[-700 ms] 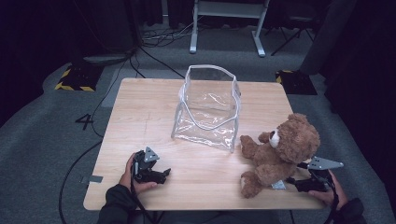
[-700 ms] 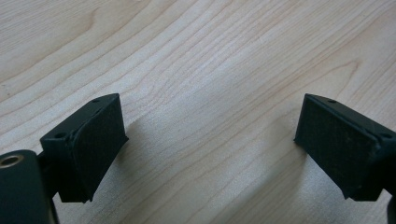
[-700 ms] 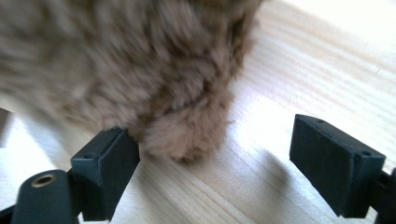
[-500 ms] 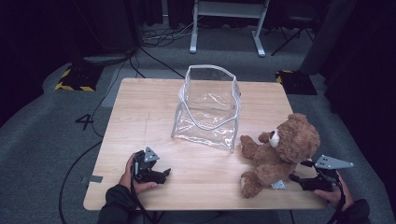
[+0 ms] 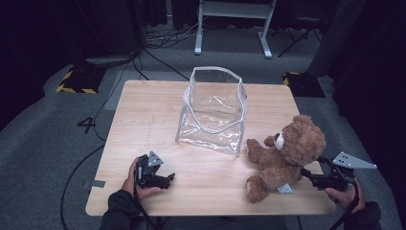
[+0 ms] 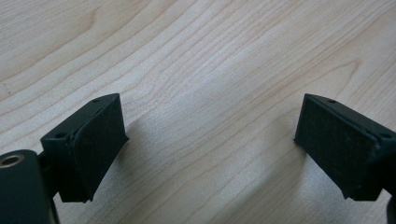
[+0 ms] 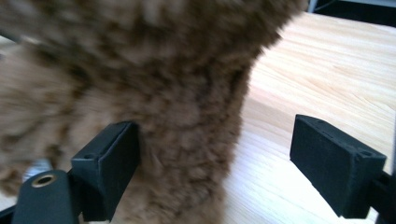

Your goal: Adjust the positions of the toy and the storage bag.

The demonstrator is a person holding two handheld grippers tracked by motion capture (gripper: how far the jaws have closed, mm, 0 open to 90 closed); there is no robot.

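A brown teddy bear (image 5: 282, 155) sits on the wooden table (image 5: 143, 110) near its front right corner, facing left. Its brown fur (image 7: 154, 93) is close and blurred in the right gripper view, partly between the jaws. My right gripper (image 5: 313, 179) is just behind the bear's back at the table's right edge, open. A clear plastic zip bag (image 5: 213, 112) stands open-topped in the table's middle. My left gripper (image 5: 165, 179) rests low near the front left, and its jaws stand wide apart over bare wood (image 6: 210, 93) with nothing between them.
A white tag (image 5: 285, 189) pokes out under the bear. Off the table lie dark floor, cables (image 5: 158, 57) and a white stand (image 5: 232, 14) at the back, with a yellow-black striped block (image 5: 74, 81) to the left.
The right gripper has slid slightly to the right, away from the bear's back. The left gripper, the bear and the bag have stayed where they were.
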